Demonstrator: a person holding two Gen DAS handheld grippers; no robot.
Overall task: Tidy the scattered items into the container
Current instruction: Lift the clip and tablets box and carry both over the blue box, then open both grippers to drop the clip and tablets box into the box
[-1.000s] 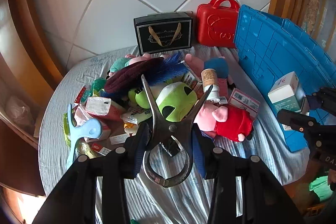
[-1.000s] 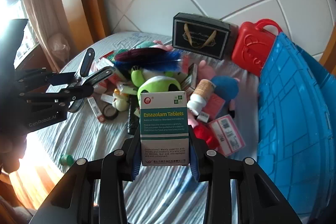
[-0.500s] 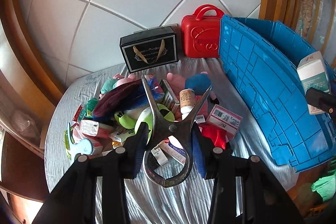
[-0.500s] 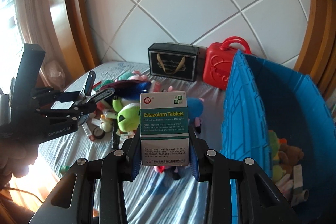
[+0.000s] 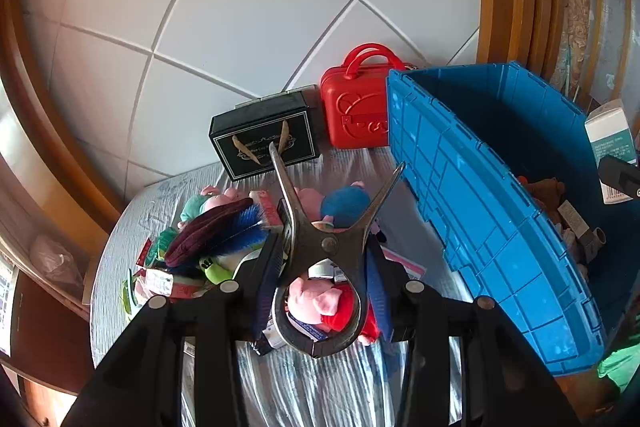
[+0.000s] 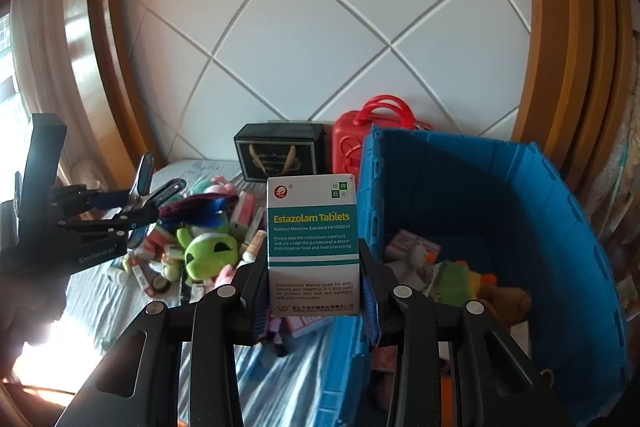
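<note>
My left gripper (image 5: 324,267) is shut on a large metal spring clip (image 5: 324,247) and holds it in the air above the pile of toys and packets (image 5: 224,247) on the striped cloth. My right gripper (image 6: 314,275) is shut on a white and teal Estazolam Tablets box (image 6: 312,243), held upright over the near left wall of the blue crate (image 6: 520,195). The crate (image 5: 480,195) stands at the right and holds several soft toys (image 6: 460,279). The box also shows at the right edge of the left wrist view (image 5: 610,135). The left gripper shows in the right wrist view (image 6: 132,205).
A black gift box (image 5: 266,141) and a red toy suitcase (image 5: 358,115) stand against the tiled wall behind the pile. A green plush (image 6: 208,255) and a pink pig plush (image 5: 316,301) lie in the pile. Wooden frames stand at both sides.
Both grippers have risen and moved right towards the crate. The tablet box is now over the crate's wall, and the crate's inside shows more fully. Both holds are unchanged.
</note>
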